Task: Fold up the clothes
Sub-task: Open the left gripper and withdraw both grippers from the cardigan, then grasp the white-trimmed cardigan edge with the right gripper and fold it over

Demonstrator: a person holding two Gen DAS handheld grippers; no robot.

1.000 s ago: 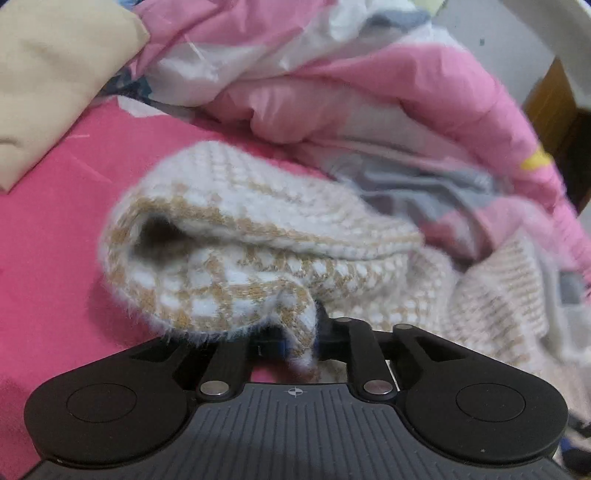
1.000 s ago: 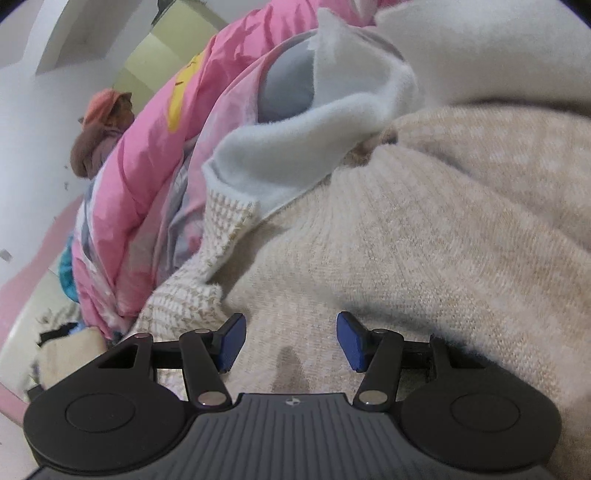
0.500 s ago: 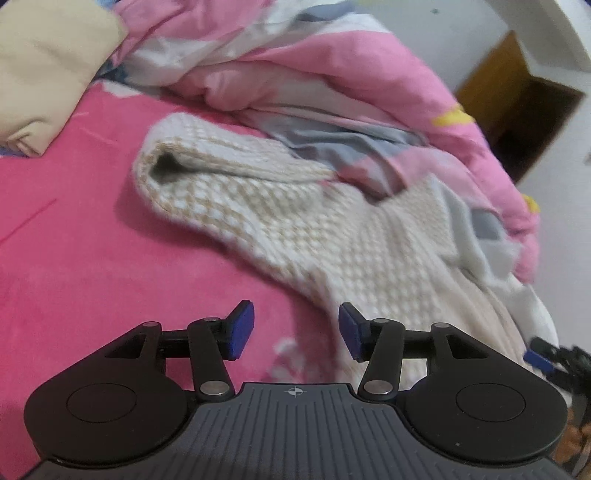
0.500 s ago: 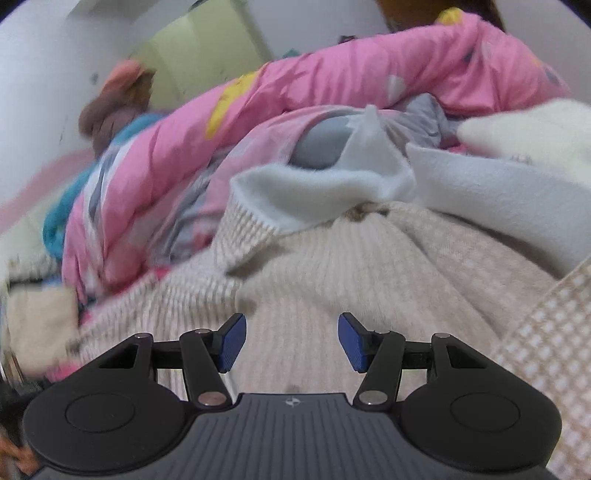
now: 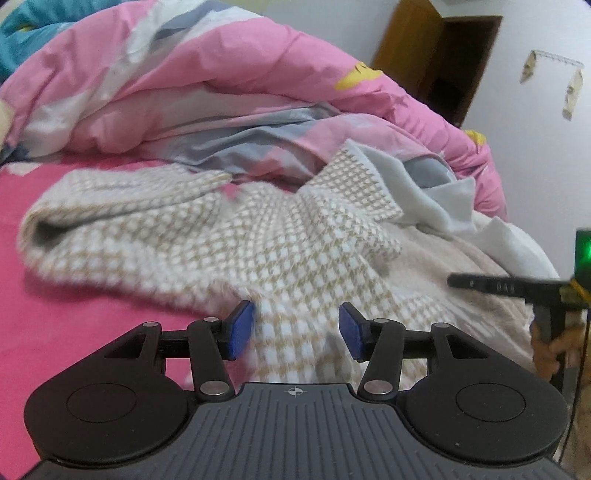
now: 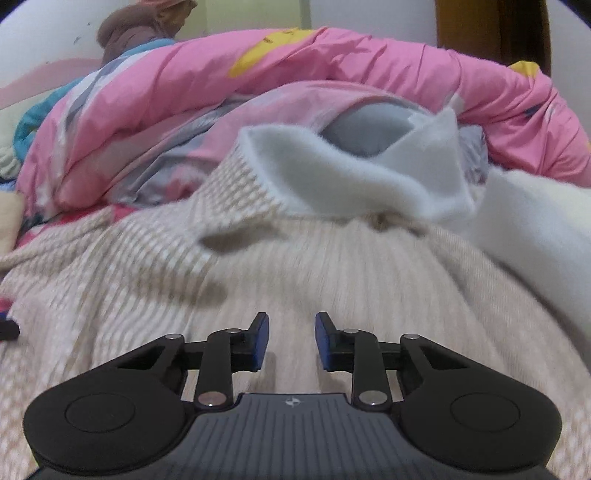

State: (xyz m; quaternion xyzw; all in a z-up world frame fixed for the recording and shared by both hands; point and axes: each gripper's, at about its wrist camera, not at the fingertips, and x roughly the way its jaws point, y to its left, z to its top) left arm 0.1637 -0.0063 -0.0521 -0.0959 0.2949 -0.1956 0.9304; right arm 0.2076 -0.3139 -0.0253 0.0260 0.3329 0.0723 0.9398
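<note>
Meanwhile, a checked sweater [image 5: 207, 236] is seen spread rumpled on the pink bed [image 5: 74, 332] beside a quilt [image 5: 184, 85], both the left gripper [image 5: 296, 329] and right gripper [image 6: 290, 341] held empty, jaws parted, above it, so a fresh grasp is judged to be needed.

Behind, you have a pink quilt [image 5: 207, 88] heaped on the pink bed sheet [image 5: 55, 332], and a brown doorway [image 5: 443, 55] in the white wall [image 5: 535, 29].
</note>
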